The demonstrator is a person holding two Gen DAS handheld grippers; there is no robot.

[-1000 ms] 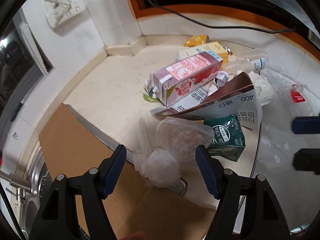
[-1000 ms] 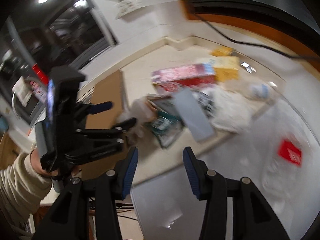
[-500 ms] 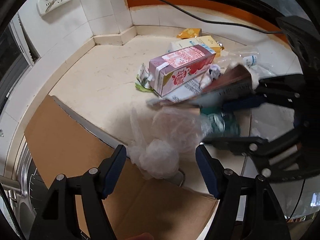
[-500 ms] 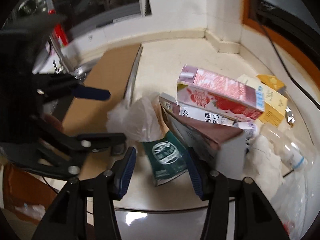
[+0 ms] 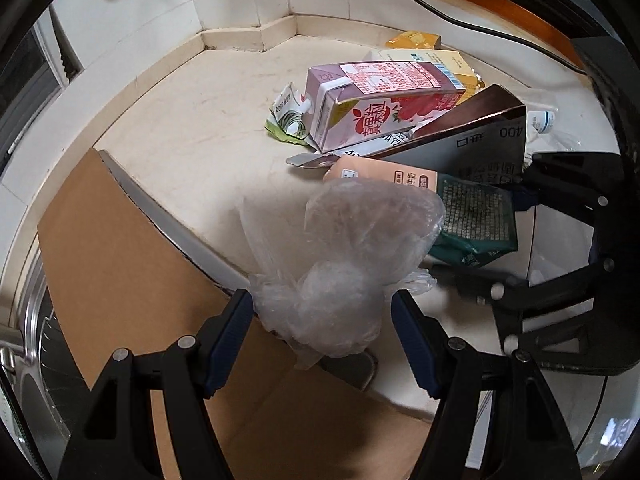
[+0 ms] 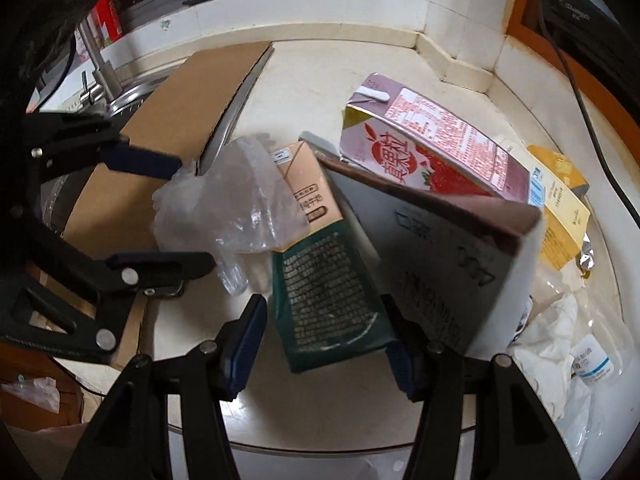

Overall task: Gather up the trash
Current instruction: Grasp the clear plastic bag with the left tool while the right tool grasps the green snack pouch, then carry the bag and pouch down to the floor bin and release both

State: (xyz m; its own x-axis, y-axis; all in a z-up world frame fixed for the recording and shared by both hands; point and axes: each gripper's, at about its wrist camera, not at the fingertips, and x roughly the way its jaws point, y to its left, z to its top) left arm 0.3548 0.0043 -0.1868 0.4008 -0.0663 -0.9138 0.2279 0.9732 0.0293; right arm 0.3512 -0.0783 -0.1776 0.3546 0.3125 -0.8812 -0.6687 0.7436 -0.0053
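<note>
The left gripper [image 5: 322,322] points down at the countertop [image 5: 192,140] with its jaws spread wide; a crumpled clear plastic bag [image 5: 344,256] lies between the blue pads, its lower bulge close to both but clamped by neither. The right gripper [image 6: 322,342] straddles a dark green pouch [image 6: 326,296]; its jaws are closing, the pouch sits between them, the right pad lies at the pouch's edge and the left pad stands clear, so no grip is made. The pouch rests flat on the countertop, partly under a peach carton [image 6: 306,188]. The right wrist view shows both left fingers flanking the bag, a faucet [image 6: 96,68] and white crumpled paper [image 6: 552,328] at the right; the left wrist view alone shows a green-and-white wrapper [image 5: 288,116] behind the pink strawberry carton [image 5: 380,100]. A large grey-and-brown box [image 6: 448,256] leans just beside the right pad and crowds the pouch. A yellow carton [image 6: 560,216] lies behind it. A brown cardboard sheet [image 5: 120,264] covers the sink beside the bag.
</note>
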